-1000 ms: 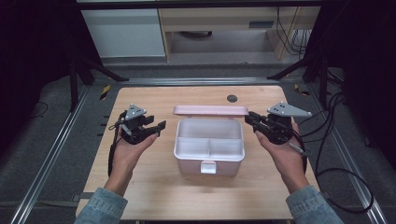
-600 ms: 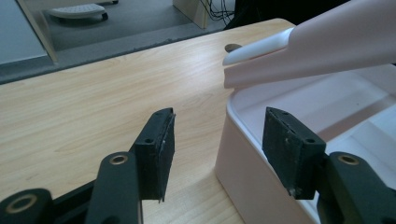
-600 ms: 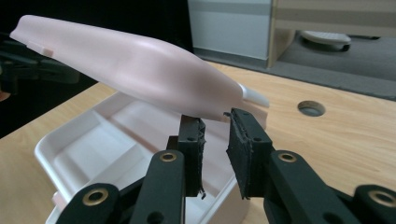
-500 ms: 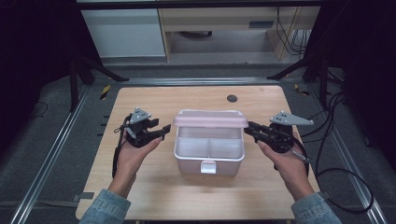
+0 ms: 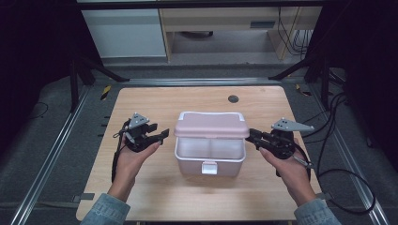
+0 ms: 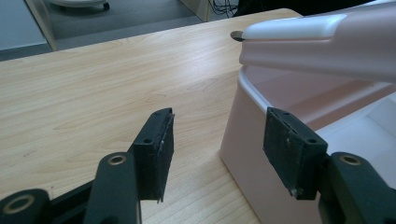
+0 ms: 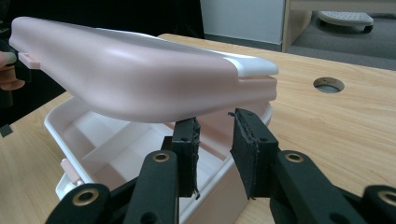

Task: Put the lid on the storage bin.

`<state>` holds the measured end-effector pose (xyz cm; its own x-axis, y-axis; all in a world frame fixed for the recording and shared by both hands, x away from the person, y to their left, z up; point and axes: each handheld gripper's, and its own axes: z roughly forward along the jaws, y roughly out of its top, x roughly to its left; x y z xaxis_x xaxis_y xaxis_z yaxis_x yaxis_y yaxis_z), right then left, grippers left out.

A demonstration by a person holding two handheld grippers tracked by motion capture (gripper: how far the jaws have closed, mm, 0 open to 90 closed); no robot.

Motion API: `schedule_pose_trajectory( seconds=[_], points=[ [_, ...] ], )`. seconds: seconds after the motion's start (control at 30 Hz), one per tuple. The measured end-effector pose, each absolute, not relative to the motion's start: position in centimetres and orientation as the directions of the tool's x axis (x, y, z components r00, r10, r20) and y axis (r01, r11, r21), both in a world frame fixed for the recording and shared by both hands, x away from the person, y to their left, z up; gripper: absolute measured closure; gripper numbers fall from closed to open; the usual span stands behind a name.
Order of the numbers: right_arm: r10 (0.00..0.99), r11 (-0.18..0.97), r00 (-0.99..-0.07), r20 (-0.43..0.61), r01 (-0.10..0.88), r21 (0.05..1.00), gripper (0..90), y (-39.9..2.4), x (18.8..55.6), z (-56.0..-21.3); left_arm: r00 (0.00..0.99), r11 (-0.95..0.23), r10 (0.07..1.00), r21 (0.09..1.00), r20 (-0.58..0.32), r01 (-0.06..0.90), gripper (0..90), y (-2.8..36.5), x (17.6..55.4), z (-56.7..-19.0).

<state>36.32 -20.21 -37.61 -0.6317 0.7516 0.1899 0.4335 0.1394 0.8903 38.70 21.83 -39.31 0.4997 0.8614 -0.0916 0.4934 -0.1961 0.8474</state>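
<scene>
Pink lunch box (image 5: 210,159) at the middle of the bench (image 5: 187,101), long axis running from claw to claw, catch (image 5: 209,168) on the near wall. Hinged lid (image 5: 211,124) tilted over the box: back edge down at the far rim, front edge raised off the near rim, so not yet shut. Right claw (image 5: 251,136) just beside the box's right end, held level and pointing inward under the lid's short right edge; jaws narrow, just now opening, nothing clamped between the pads; lid edge just above the tips, contact not discernible. Left claw (image 5: 162,135) just beside the box's left end, jaws half wide and empty, box corner just ahead of one pad. Nearer the lid: right claw. Probable next move: lid lowered onto the near rim, box steadied from its left end
</scene>
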Motion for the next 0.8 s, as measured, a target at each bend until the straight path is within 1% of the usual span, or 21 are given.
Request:
schedule_pose_trajectory(
  seconds=[0.2,0.4,0.53,0.63,0.7,0.8],
  points=[
    [0.756,0.148,-0.626,0.193,0.45,0.881,69.0,-20.6,35.9,-38.4,0.495,-0.194,0.864,0.848,-0.09,0.493,42.5,22.1,38.4,-39.6],
    [0.795,0.141,-0.58,0.179,0.464,0.875,64.7,-21.9,35.6,-39.2,0.472,-0.179,0.877,0.85,-0.091,0.496,41.0,23.0,38.3,-39.8],
    [0.841,0.121,-0.517,0.161,0.468,0.875,53.4,-23.0,35.9,-39.3,0.445,-0.184,0.893,0.855,-0.06,0.485,37.9,23.3,38.4,-39.7],
    [0.877,0.113,-0.46,0.14,0.479,0.87,44.3,-23.9,36.2,-39.8,0.43,-0.193,0.902,0.853,-0.041,0.486,33.5,23.6,38.5,-40.1],
    [0.895,0.116,-0.429,0.12,0.485,0.867,39.9,-24.4,36.5,-40.5,0.42,-0.197,0.907,0.848,-0.033,0.493,32.0,23.9,38.6,-40.6],
    [0.917,0.113,-0.384,0.106,0.507,0.854,35.8,-25.1,37.1,-41.9,0.405,-0.212,0.914,0.833,-0.015,0.51,29.9,24.4,39.1,-41.8]
  ],
)
